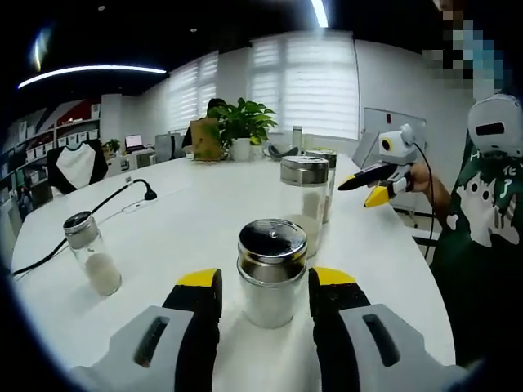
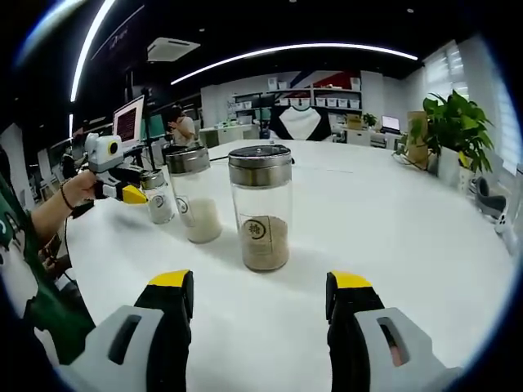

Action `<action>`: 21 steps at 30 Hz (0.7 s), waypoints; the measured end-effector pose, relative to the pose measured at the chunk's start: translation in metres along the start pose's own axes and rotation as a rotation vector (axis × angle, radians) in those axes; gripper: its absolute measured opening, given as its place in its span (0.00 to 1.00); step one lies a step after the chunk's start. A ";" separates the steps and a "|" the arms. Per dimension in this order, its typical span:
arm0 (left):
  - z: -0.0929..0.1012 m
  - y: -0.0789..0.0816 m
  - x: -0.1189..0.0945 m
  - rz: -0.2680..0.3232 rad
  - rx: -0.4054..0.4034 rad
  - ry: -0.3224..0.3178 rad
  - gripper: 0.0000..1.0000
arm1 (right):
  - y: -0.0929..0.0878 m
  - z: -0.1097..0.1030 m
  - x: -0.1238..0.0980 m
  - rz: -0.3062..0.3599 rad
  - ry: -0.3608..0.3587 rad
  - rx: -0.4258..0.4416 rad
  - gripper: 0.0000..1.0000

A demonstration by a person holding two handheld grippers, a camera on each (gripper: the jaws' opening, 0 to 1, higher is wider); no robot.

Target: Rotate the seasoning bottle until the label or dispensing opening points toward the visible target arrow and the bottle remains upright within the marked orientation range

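A short seasoning bottle (image 1: 272,278) with a steel lid and white contents stands upright between the yellow-tipped jaws of my left gripper (image 1: 265,278), which is open. The right jaw is close to the glass. I cannot tell whether it touches. Behind it stand a taller bottle of white grains (image 1: 304,200) and a third bottle (image 1: 327,184). In the right gripper view, that third bottle (image 2: 261,208) holds brown seasoning and its label faces my open right gripper (image 2: 261,282), which stays short of it. The left gripper (image 2: 135,194) reaches the short bottle (image 2: 158,198) from the far side.
A white table (image 1: 196,220) carries another small bottle (image 1: 91,253) at the left and a gooseneck microphone with cable (image 1: 149,193). A potted plant (image 1: 241,122) stands at the far edge. A person in a green shirt (image 1: 482,212) holds the right gripper (image 1: 364,189).
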State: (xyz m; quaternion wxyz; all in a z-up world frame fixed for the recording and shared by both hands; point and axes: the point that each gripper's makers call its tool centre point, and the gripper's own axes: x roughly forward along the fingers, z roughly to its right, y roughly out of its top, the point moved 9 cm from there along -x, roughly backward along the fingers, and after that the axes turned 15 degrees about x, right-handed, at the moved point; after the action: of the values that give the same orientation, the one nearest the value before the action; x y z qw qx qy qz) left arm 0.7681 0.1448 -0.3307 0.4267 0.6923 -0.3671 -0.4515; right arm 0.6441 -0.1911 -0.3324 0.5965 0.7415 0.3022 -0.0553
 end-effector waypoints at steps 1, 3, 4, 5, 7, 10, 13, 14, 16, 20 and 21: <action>0.001 0.000 -0.001 0.011 -0.015 0.014 0.45 | 0.000 0.000 0.000 0.001 -0.001 0.002 0.67; 0.003 -0.002 -0.005 -0.006 -0.048 0.056 0.45 | -0.001 0.001 0.000 -0.003 -0.003 0.002 0.67; 0.003 -0.002 -0.006 -0.022 -0.022 0.079 0.45 | -0.001 0.002 0.000 -0.005 -0.005 0.002 0.67; 0.004 -0.002 -0.007 -0.019 -0.008 0.086 0.45 | -0.001 0.003 0.000 -0.007 -0.009 0.006 0.67; 0.007 -0.001 -0.009 -0.002 -0.036 0.107 0.45 | -0.002 0.005 -0.001 -0.005 -0.018 0.012 0.66; 0.013 -0.001 -0.012 -0.007 -0.088 0.126 0.46 | -0.002 0.005 -0.001 -0.007 -0.017 0.009 0.66; 0.019 0.002 -0.013 -0.018 -0.102 0.169 0.45 | -0.002 0.004 -0.001 -0.005 -0.017 0.009 0.66; 0.022 0.003 -0.014 -0.020 -0.120 0.186 0.45 | -0.002 0.003 -0.001 -0.005 -0.016 0.011 0.66; 0.024 0.004 -0.014 -0.024 -0.132 0.226 0.45 | -0.002 0.003 0.000 -0.009 -0.015 0.009 0.66; 0.028 0.005 -0.013 -0.022 -0.175 0.287 0.46 | -0.003 0.002 -0.001 -0.012 -0.013 0.006 0.66; 0.030 0.006 -0.013 -0.019 -0.178 0.296 0.46 | -0.002 0.002 -0.001 -0.010 -0.014 0.008 0.66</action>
State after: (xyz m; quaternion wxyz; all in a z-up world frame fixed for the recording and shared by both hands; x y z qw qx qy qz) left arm 0.7349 0.1462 -0.3283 0.5312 0.7142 -0.2523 -0.3795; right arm 0.6427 -0.1930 -0.3346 0.5953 0.7419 0.3018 -0.0646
